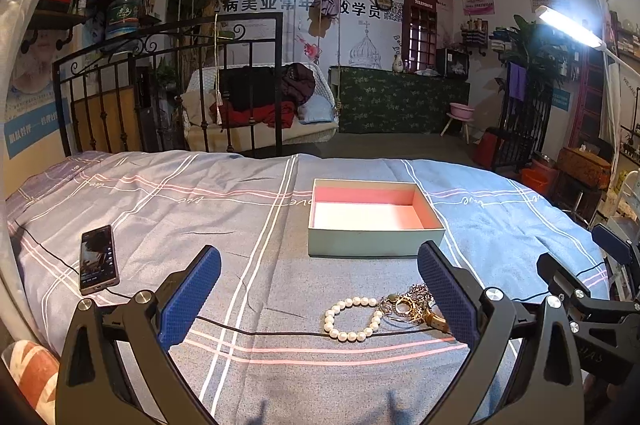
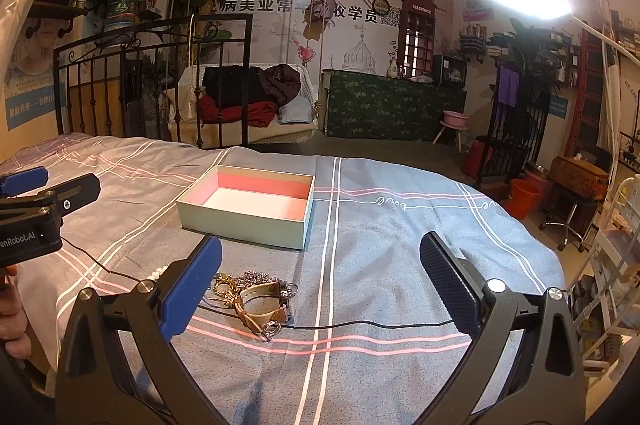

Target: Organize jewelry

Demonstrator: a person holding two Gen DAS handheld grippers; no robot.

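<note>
Still at start: left claw (image 1: 319,292) & right claw (image 2: 321,281) both spread, empty, over white pearl bracelet (image 1: 354,319) w/ tangled gold chains (image 1: 406,303) on bed, near empty pale-green pink-lined cardboard box (image 1: 374,215); next needs closing on one piece.

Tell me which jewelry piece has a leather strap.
The wristwatch, lying at the right end of the pile: its tan strap sets it apart from the pearl bracelet and the tangled metal chains.

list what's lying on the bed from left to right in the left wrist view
phone → pearl bracelet → tangle of chains and rings; the open box sits farther back, above the jewelry.
</note>
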